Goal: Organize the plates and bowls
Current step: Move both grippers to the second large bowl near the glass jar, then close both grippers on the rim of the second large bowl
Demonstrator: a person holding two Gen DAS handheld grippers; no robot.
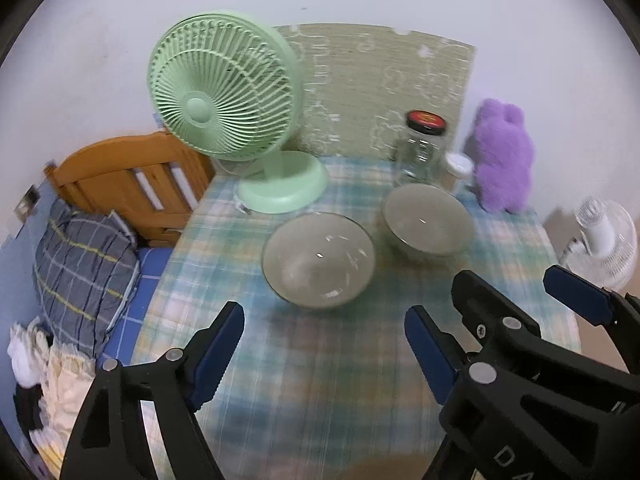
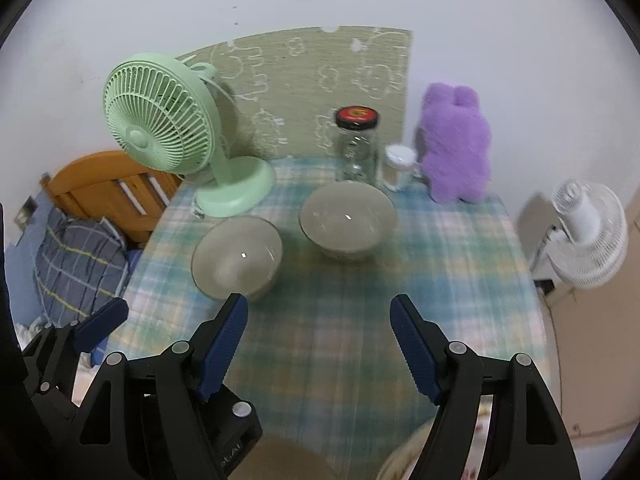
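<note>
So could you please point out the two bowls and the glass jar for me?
Left bowl point(image 1: 318, 260): left wrist view, inside of the bowl.
Right bowl point(image 1: 426, 218): left wrist view, inside of the bowl.
Jar point(image 2: 357, 152): right wrist view, clear glass body.

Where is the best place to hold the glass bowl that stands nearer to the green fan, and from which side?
Probably the near rim of the glass bowl, one finger inside and one outside. It stands upright with its mouth open, and its round wall looks too wide to span. The left tool is open, empty and just in front of it, so come from above on the near side, away from the green fan.
</note>
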